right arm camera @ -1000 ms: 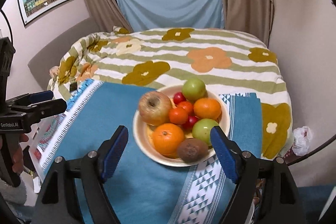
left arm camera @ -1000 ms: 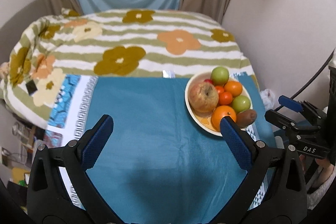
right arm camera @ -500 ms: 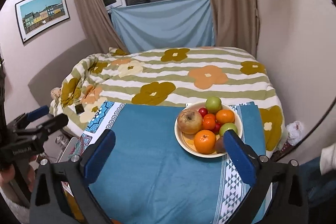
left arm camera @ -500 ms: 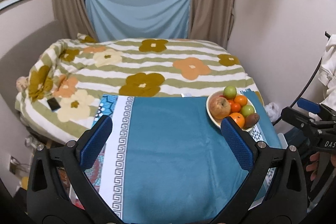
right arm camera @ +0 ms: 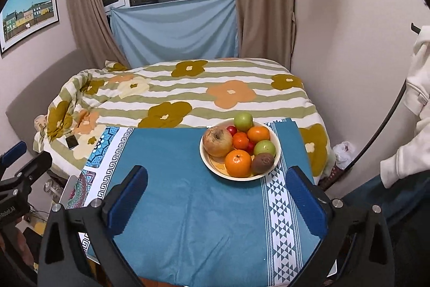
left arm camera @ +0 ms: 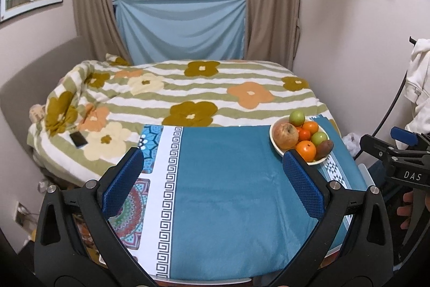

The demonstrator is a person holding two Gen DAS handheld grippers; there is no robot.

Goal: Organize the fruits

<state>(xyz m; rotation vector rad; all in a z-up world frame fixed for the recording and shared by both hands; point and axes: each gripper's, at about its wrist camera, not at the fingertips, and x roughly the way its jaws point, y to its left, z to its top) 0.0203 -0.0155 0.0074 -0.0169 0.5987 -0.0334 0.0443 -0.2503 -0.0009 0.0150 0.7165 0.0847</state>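
"DAS" on right gripper [left arm camera: 403,152] (white letters)

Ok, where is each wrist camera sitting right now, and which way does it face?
Left wrist: behind the open left gripper, facing down over the blue cloth toward the bed; the right gripper and fingers show at right.
Right wrist: behind the open right gripper, facing the fruit bowl; a white sleeve shows at right.
Shared: bowl, cloth, bed, window.

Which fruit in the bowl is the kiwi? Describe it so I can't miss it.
On the blue cloth-covered table stands a round cream bowl of fruit. At its near right rim lies the small brown fuzzy kiwi, between the big orange and a green apple: the only brown, matte fruit.
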